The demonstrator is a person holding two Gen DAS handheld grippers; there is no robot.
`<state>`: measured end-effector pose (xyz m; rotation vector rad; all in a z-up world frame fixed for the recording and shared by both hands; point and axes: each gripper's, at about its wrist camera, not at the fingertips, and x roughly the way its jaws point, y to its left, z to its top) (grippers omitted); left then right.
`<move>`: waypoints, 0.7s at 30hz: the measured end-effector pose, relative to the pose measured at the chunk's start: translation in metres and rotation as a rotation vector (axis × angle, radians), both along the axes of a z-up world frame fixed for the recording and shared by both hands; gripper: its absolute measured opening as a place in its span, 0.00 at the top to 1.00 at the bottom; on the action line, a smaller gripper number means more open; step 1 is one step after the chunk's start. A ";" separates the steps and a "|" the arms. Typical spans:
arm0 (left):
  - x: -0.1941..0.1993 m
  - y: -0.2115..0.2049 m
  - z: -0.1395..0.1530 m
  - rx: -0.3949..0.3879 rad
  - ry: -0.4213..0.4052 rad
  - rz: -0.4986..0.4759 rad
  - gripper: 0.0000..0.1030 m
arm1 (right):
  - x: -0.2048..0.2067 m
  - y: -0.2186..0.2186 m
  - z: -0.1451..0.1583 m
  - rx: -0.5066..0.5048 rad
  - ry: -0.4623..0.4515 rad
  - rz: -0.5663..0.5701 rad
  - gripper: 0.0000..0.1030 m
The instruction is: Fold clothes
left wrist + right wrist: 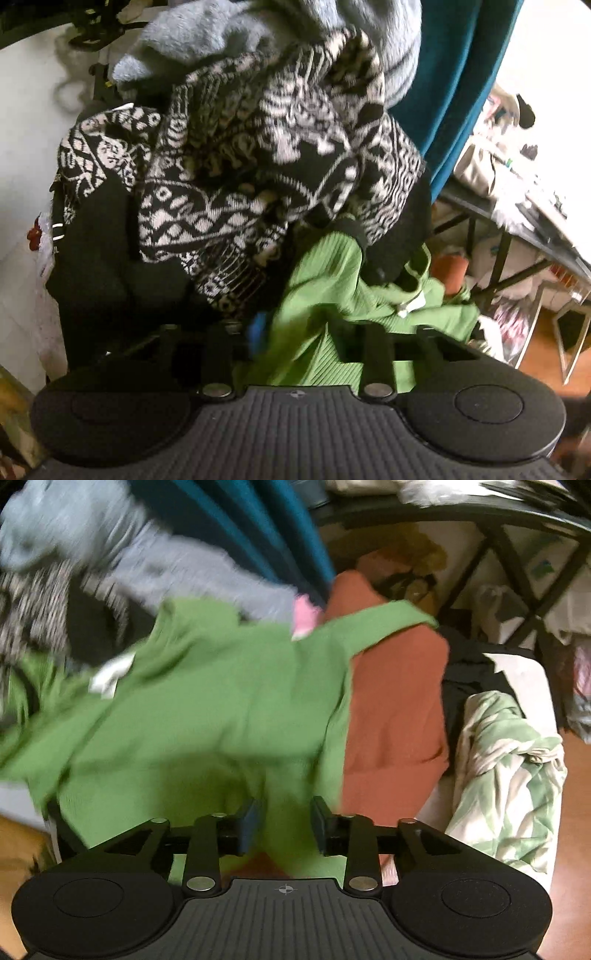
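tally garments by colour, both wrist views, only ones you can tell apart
Green: 1, ribbed top
Black-and-white patterned: 1, knit
Grey-blue: 1, fleece
Rust-orange: 1, garment
Teal: 1, cloth
Green-and-white print: 1, cloth
Total: 6

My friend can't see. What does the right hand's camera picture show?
The right gripper stands open over a crumpled green ribbed top, with the cloth between its fingers. The top lies partly over a rust-orange garment; a green-and-white patterned cloth sits to the right.
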<state>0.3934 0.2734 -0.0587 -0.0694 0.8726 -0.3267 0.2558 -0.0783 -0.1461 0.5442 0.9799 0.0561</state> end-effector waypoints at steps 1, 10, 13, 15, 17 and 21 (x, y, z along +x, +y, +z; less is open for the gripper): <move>0.000 -0.002 -0.004 0.015 0.003 -0.021 0.58 | 0.004 -0.007 0.003 0.011 -0.010 -0.026 0.67; 0.013 0.004 -0.021 0.079 0.038 -0.072 0.55 | 0.077 -0.054 0.001 0.031 -0.034 -0.201 0.51; 0.019 0.011 -0.025 0.067 0.057 -0.069 0.55 | 0.107 -0.065 -0.012 0.024 -0.014 -0.257 0.51; 0.023 0.011 -0.028 0.074 0.063 -0.075 0.55 | 0.125 -0.074 -0.022 0.032 0.004 -0.308 0.51; 0.027 0.009 -0.032 0.080 0.068 -0.081 0.55 | 0.140 -0.081 -0.032 0.039 0.025 -0.351 0.47; 0.034 0.007 -0.039 0.065 0.087 -0.077 0.55 | 0.160 -0.079 -0.053 0.052 0.083 -0.357 0.48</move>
